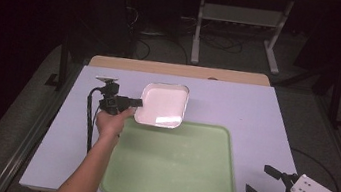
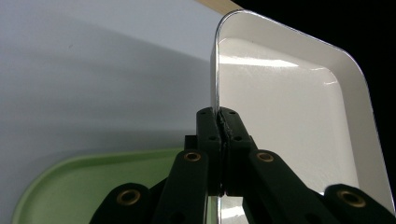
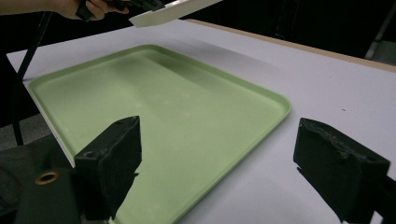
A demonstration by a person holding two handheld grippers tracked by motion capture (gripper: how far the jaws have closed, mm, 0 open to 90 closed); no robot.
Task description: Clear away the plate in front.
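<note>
A: Entry. Left gripper (image 1: 133, 102) clenched on the rim of the white dish (image 1: 163, 105), jaws pinching the left-hand edge; in the left gripper view the pads (image 2: 208, 126) meet on the thin rim with the dish (image 2: 289, 121) standing to the right of them.

B: Dish position?

A: Upper middle of the high view, over the far edge of the green tray (image 1: 172, 177). In the right gripper view its corner (image 3: 163, 13) hangs at the top of the frame, apart from the tray (image 3: 154, 112) below it, so held aloft rather than resting.

B: Right gripper?

A: Released, jaws wide, nothing between them, at the lower right corner of the high view (image 1: 267, 185), just off the tray's right edge on the table (image 1: 265, 124).

B: Step in hand?

A: Judged: carry phase, dish being brought over the tray. Next move calls for lowering it level onto the tray floor before the jaws let go; a one-sided rim pinch could let it tip
</note>
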